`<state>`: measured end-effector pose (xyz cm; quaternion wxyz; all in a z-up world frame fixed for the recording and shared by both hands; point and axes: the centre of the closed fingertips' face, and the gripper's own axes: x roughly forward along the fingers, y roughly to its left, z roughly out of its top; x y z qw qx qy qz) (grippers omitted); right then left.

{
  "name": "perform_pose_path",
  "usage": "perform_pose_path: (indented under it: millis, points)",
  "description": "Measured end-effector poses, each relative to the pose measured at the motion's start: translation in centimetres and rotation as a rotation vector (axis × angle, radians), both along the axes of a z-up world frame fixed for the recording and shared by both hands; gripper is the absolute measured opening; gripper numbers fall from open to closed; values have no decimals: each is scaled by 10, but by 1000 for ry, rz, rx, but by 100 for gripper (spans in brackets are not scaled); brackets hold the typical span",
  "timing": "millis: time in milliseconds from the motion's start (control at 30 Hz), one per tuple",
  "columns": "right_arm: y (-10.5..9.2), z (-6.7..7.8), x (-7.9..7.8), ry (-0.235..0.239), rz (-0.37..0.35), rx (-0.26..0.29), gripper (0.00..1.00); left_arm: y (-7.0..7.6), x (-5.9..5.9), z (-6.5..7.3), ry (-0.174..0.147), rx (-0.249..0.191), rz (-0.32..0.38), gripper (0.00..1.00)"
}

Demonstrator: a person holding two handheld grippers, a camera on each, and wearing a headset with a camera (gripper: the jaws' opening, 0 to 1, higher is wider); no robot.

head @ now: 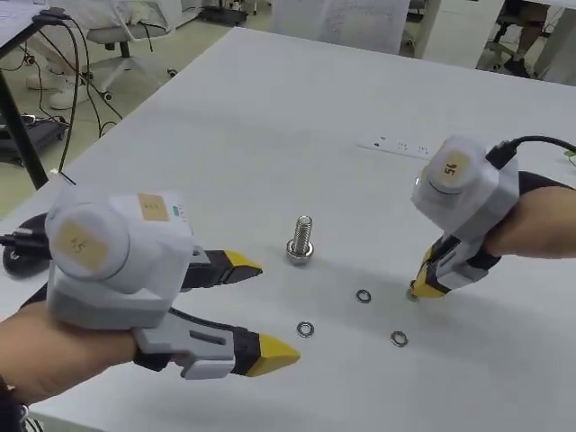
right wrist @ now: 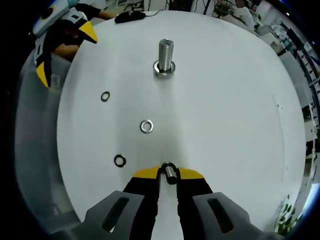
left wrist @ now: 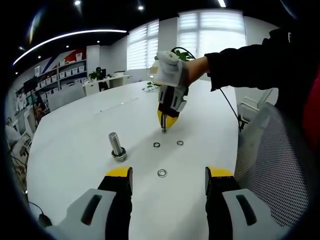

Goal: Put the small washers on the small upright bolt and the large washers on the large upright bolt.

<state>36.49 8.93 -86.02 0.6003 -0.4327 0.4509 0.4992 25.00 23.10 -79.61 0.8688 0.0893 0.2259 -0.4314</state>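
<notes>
The large bolt (head: 301, 239) stands upright mid-table with a washer around its base; it also appears in the left gripper view (left wrist: 117, 146) and the right gripper view (right wrist: 165, 56). Three small washers lie flat on the table (head: 364, 295) (head: 305, 329) (head: 399, 338). My right gripper (head: 421, 290) points down at the table, shut on the small bolt (right wrist: 168, 173), which is held upright with its lower end at the surface (left wrist: 163, 129). My left gripper (head: 261, 308) hovers open, low at the near side, and the nearest washer (left wrist: 162, 173) lies just ahead between its fingertips.
The white table (head: 270, 117) stretches far back. A white power strip (head: 400, 147) lies behind the right gripper. Office chairs and a cabled desk leg stand off the left edge.
</notes>
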Motion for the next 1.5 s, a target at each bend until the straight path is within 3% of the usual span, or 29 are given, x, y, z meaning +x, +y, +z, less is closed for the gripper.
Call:
perform_pose_path:
  millis: [800,1500]
  points:
    - [1,-11,-6,18,14,-25,15,0,2,-1,0,-4,5,58]
    - [-7,2,-9,-9,-21,4,18,-1,-1,2,-9,-4,-4,58]
